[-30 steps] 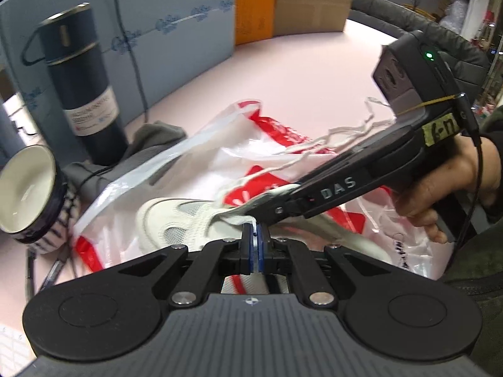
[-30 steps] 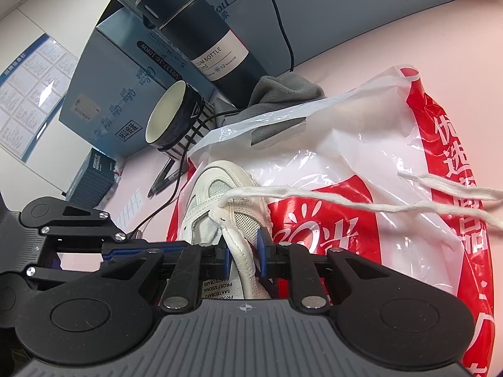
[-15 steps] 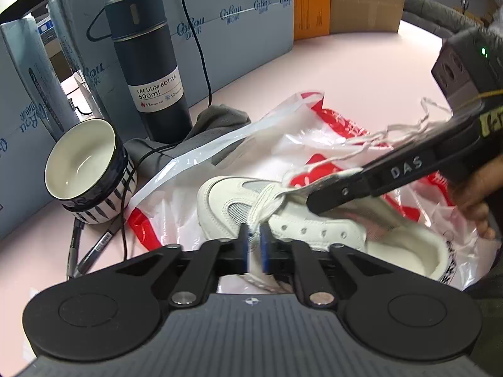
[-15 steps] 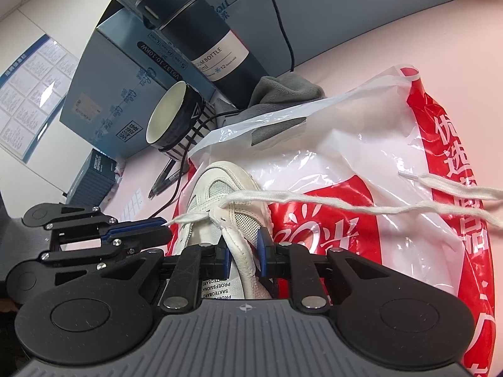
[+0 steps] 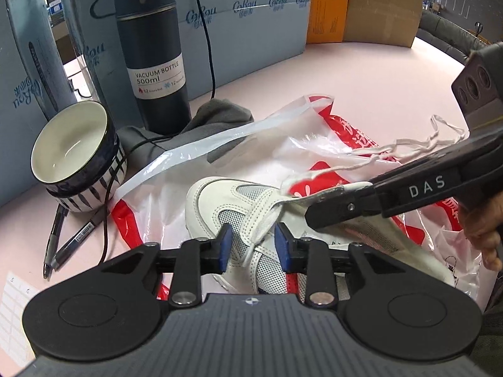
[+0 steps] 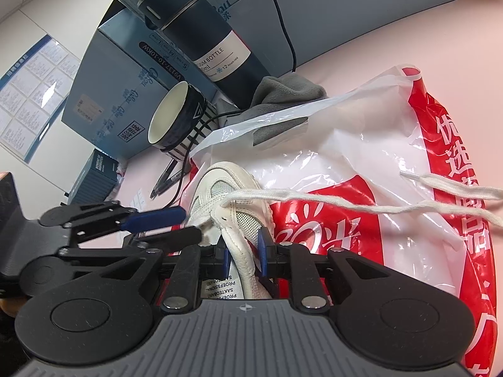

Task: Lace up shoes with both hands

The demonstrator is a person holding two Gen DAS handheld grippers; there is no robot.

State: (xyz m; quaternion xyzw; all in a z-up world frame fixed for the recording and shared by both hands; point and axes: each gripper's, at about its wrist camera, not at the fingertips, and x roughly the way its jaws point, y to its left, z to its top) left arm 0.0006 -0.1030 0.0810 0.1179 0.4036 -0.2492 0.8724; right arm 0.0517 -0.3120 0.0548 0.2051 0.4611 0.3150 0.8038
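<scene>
On the pink table, atop a red-and-white plastic bag, lies the white mesh-and-leather sneaker, toe pointing toward 11 o'clock from the left tool. That tool stands wide, straddling a limp end of white cotton lace without gripping it. The right tool is narrowed on the sneaker's tongue; the lace's long run trails off toward 3 o'clock. The left tool is nearer the loose end.
</scene>
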